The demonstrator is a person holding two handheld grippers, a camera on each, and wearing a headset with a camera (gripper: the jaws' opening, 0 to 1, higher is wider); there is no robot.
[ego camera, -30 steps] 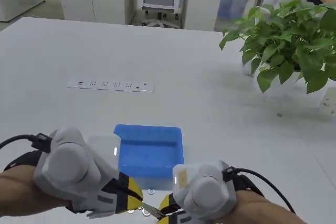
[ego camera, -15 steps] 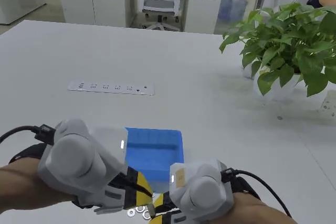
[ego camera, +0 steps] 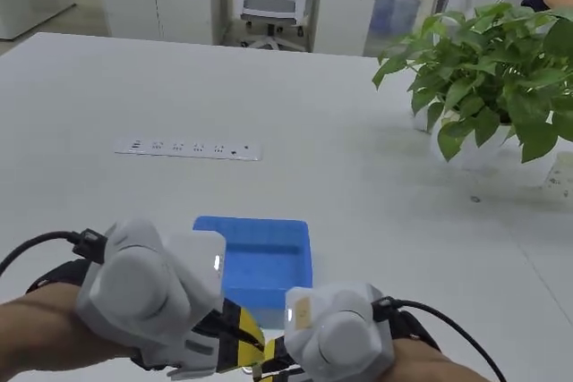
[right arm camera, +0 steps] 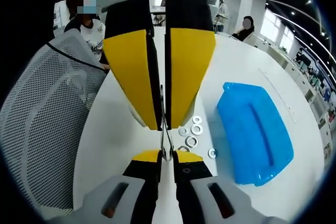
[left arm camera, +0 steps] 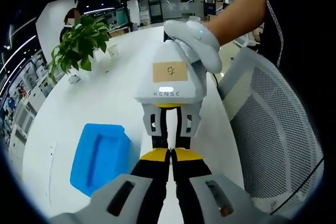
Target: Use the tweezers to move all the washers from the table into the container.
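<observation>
The left gripper point(ego camera: 248, 343) has swung in toward the right gripper point(ego camera: 271, 369), and the two now meet tip to tip over the spot where washers lay in the head view. Both pairs of jaws are pinched narrow on the thin tweezers point(right arm camera: 165, 142). About six washers point(right arm camera: 191, 141) lie loose on the surface point(right arm camera: 118, 145) just beside the blue container point(right arm camera: 254, 129), which looks bare, so I judge no washer moved yet.
</observation>
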